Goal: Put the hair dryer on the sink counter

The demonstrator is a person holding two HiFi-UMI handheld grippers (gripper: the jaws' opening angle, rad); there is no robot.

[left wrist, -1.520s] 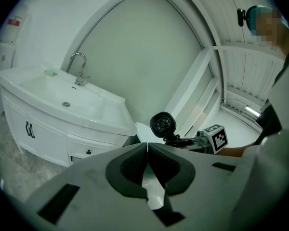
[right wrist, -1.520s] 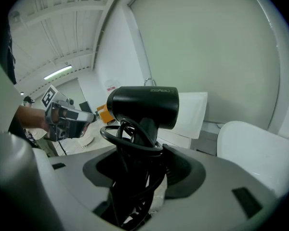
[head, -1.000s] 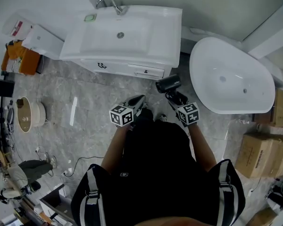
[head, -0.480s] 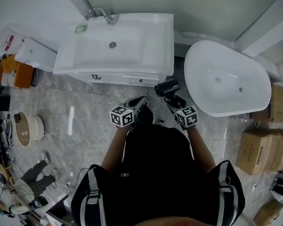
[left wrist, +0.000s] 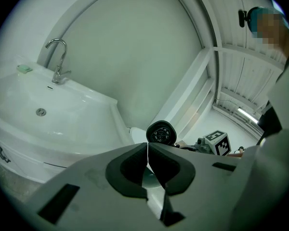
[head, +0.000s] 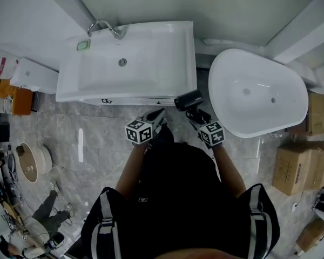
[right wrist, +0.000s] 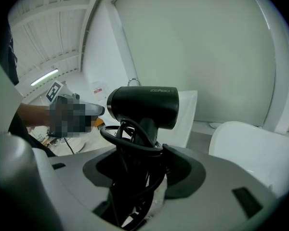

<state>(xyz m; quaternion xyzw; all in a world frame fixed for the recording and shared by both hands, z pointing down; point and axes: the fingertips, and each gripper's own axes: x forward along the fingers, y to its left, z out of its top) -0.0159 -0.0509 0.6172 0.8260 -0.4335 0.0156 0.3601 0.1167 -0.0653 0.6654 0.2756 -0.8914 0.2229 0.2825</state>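
right gripper (head: 197, 114) fingers clamped on the handle of the black hair dryer (head: 188, 99), cord (right wrist: 130, 143) wrapped round it, left gripper (head: 160, 115) fingers together, empty, both near the front of the white sink (head: 190, 58)

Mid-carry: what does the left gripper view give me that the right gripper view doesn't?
Left gripper view only: the left gripper, jaws together on nothing; the sink basin with its drain, and a green item on the back corner. Right gripper view only: the right gripper clamped on the hair dryer by its cord-wrapped handle, and the bathtub at right. Both: the hair dryer, not yet set down, the white sink and its faucet.
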